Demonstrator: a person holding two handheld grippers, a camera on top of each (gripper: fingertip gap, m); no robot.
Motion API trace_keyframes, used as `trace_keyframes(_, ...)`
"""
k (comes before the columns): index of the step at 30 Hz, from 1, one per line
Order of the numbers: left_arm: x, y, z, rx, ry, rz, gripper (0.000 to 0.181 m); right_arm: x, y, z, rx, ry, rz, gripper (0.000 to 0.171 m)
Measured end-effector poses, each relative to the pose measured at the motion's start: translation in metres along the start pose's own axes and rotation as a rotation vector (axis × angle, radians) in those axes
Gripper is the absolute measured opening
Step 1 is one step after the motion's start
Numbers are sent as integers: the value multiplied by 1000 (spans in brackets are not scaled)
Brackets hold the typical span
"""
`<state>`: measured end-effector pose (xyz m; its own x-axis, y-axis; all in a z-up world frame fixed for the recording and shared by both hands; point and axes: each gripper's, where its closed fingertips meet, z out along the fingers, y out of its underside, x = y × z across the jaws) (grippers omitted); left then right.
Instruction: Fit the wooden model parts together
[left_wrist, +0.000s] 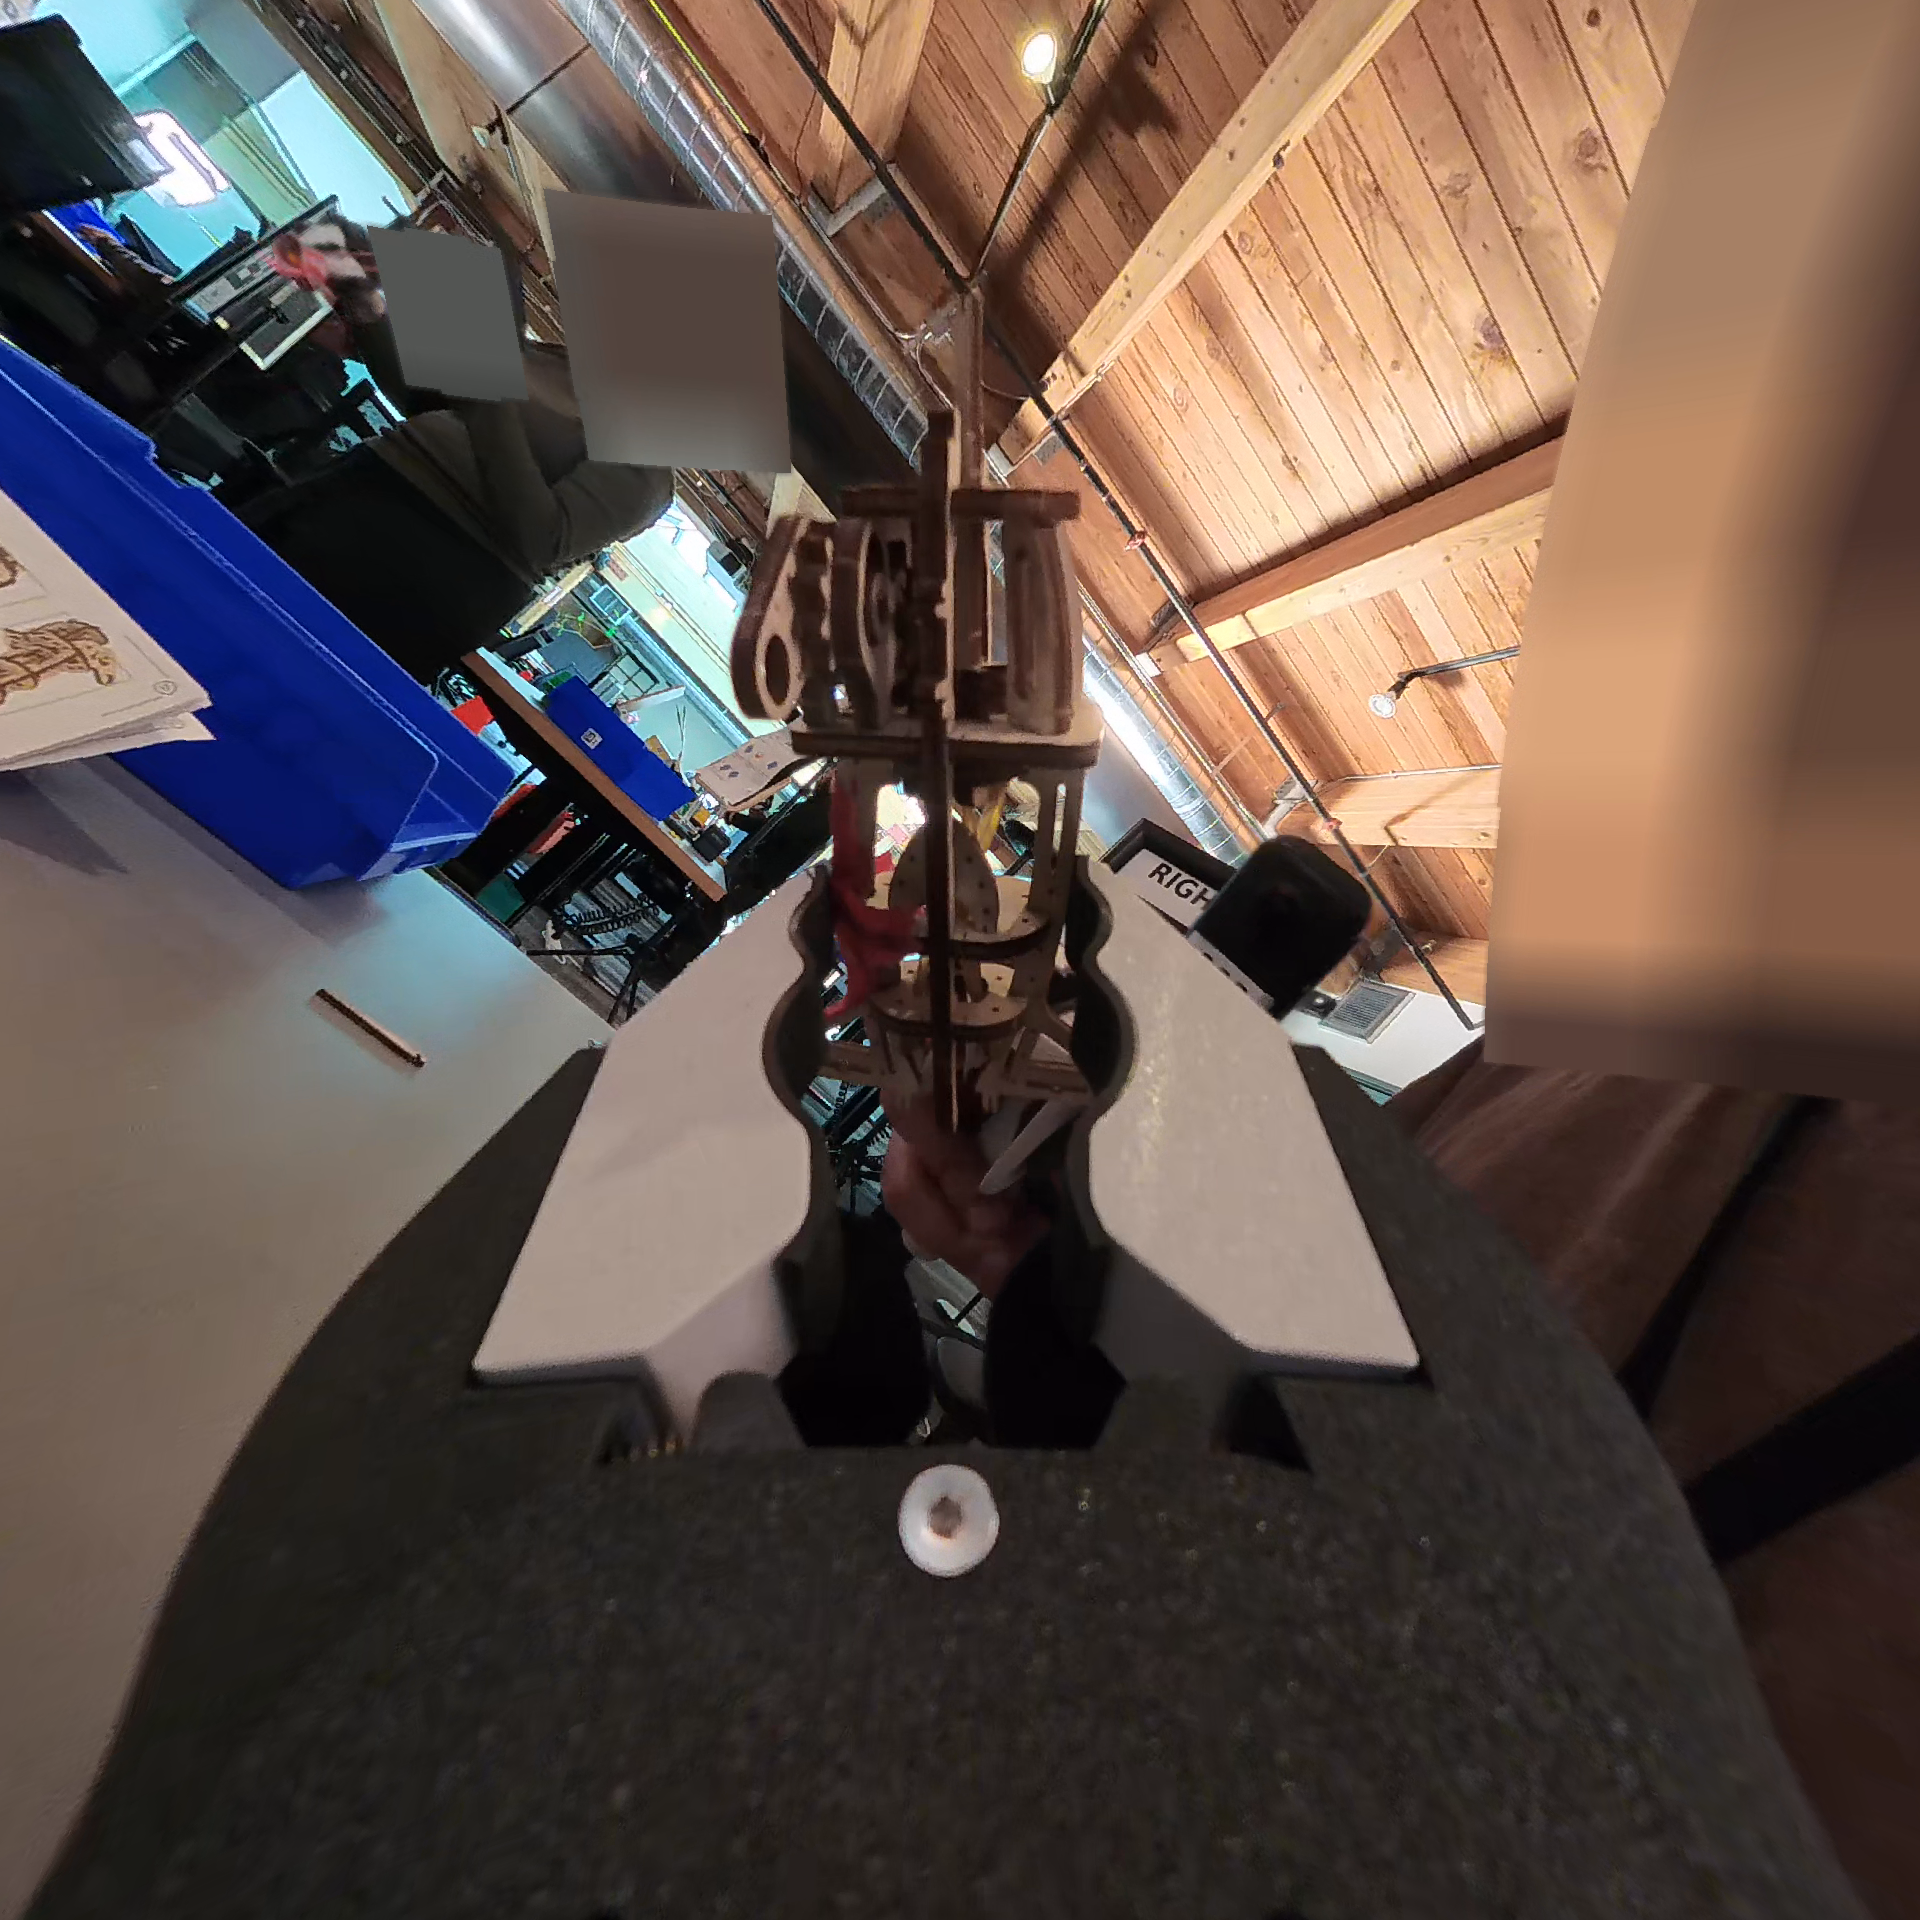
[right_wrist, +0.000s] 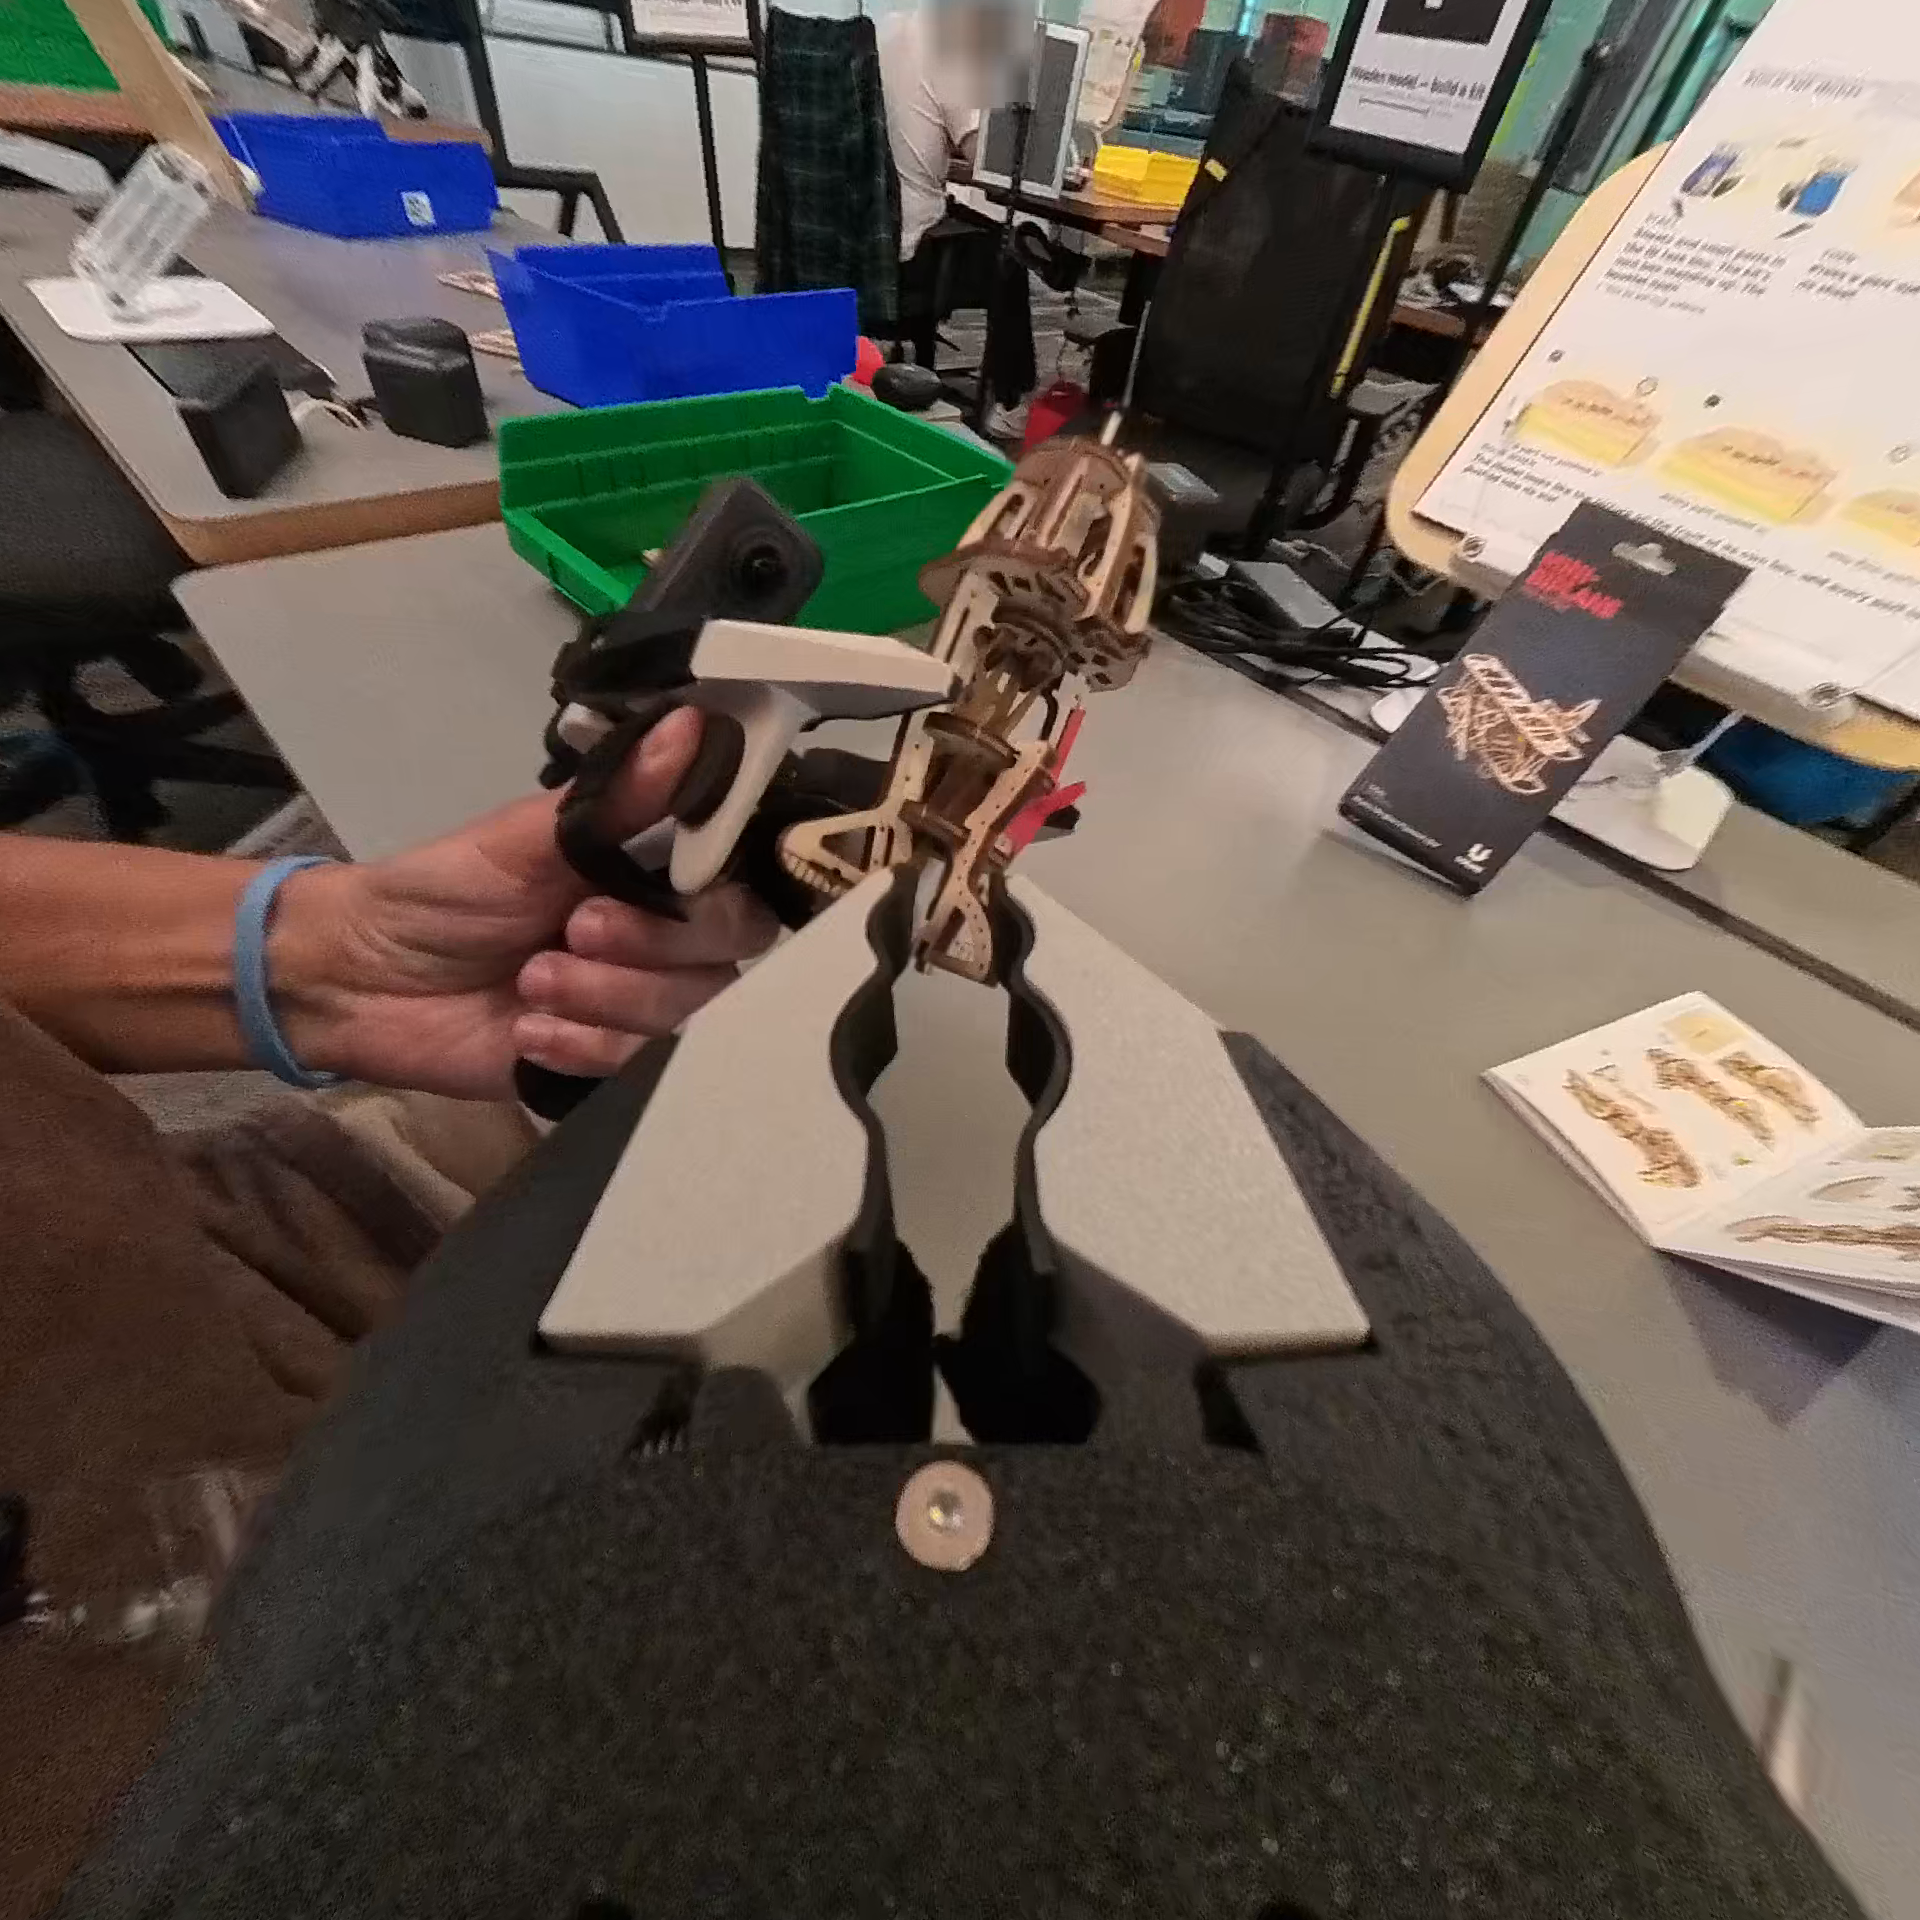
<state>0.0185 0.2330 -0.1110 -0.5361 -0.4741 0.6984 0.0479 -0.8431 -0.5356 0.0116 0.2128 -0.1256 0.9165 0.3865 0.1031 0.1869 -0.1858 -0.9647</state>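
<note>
Right wrist view: both grippers (right_wrist: 951, 940) (right_wrist: 935, 686) clamp wooden model (right_wrist: 1023, 665); left wrist view alone shows loose stick (left_wrist: 369, 1027) on table (left_wrist: 208, 1143).

The left hand-held gripper (left_wrist: 940, 997) points steeply upward, its two pale fingers (left_wrist: 686, 1174) drawn in close, each side pressed against what sits between them. In the right wrist view it shows at the left, lying nearly level with its fingers aimed rightward, and the person's left hand (right_wrist: 447, 956) is wrapped around its dark handle, a blue band on the wrist. The right hand-held gripper (right_wrist: 951, 935) points away and slightly down over the bench, its fingers (right_wrist: 769, 1122) narrowed at the tips, pinching there, with a gap farther back.
</note>
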Motion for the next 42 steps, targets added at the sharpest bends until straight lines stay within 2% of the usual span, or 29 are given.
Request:
trace_keyframes(5,3,3,2,-22,6,15,42,1,-4,-1,32,-57,100,13)
trace_keyframes(20,3,10,5,-42,5,10,42,-3,-3,-1,11,-86,101,13)
trace_keyframes(31,9,9,5,-59,26,32,42,6,-17,-14,108,-173,256,13)
trace_keyframes(42,16,15,8,-89,52,47,42,4,-17,-8,110,-193,283,13)
